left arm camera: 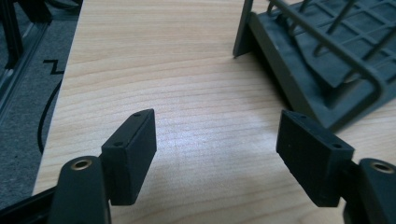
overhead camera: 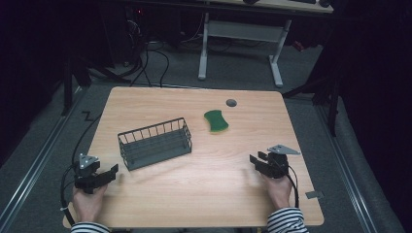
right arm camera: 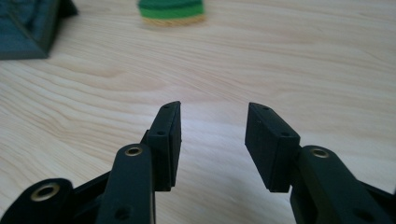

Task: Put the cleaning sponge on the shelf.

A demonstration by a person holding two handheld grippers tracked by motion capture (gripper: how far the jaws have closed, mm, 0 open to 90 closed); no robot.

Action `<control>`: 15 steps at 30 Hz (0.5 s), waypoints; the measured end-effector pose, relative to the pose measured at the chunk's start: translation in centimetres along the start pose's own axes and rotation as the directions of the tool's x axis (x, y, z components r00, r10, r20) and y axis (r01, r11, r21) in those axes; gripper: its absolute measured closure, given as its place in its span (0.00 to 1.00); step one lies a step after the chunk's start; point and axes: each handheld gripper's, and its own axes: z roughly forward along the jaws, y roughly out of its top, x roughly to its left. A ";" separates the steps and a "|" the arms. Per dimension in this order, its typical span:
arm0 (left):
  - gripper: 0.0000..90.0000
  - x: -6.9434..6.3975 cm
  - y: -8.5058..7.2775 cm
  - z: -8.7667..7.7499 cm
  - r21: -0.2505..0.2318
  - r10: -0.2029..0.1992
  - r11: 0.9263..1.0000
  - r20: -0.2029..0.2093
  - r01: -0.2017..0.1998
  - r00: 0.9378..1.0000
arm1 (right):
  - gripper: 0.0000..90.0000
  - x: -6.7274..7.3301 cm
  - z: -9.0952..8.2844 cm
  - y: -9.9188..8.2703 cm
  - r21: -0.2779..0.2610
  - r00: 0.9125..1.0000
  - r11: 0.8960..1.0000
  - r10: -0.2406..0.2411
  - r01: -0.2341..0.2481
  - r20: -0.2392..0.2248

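A dark wire basket (overhead camera: pixel 154 143) stands left of centre on the wooden table (overhead camera: pixel 204 194); its near corner (left arm camera: pixel 322 60) fills the upper right of the left gripper view. A green sponge with a yellow underside (overhead camera: pixel 216 121) lies behind and right of the basket, and its edge (right arm camera: pixel 171 11) shows far ahead in the right gripper view. My left gripper (overhead camera: pixel 115 170) rests near the table's front left, open, with bare wood between its jaws (left arm camera: pixel 215 154). My right gripper (overhead camera: pixel 253 160) sits at the front right, open and holding nothing (right arm camera: pixel 213 140).
A small grey round grommet (overhead camera: pixel 231 102) is set into the table near its far edge. A grey tag (overhead camera: pixel 314 195) lies at the front right corner. Beyond the table stand a white desk frame (overhead camera: pixel 240 43) and cables on the floor.
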 end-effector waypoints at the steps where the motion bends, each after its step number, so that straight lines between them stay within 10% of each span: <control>1: 0.34 0.0 0.0 0.0 0.000 0.000 1.000 0.000 0.000 1.000 | 0.63 0.0 0.0 0.0 0.000 1.000 1.000 0.000 0.000 0.000; 15: 0.41 -2.2 -0.1 -1.4 0.027 0.021 0.999 0.072 -0.023 0.997 | 0.70 7.0 4.9 4.3 0.059 0.966 0.981 -0.172 0.187 -0.191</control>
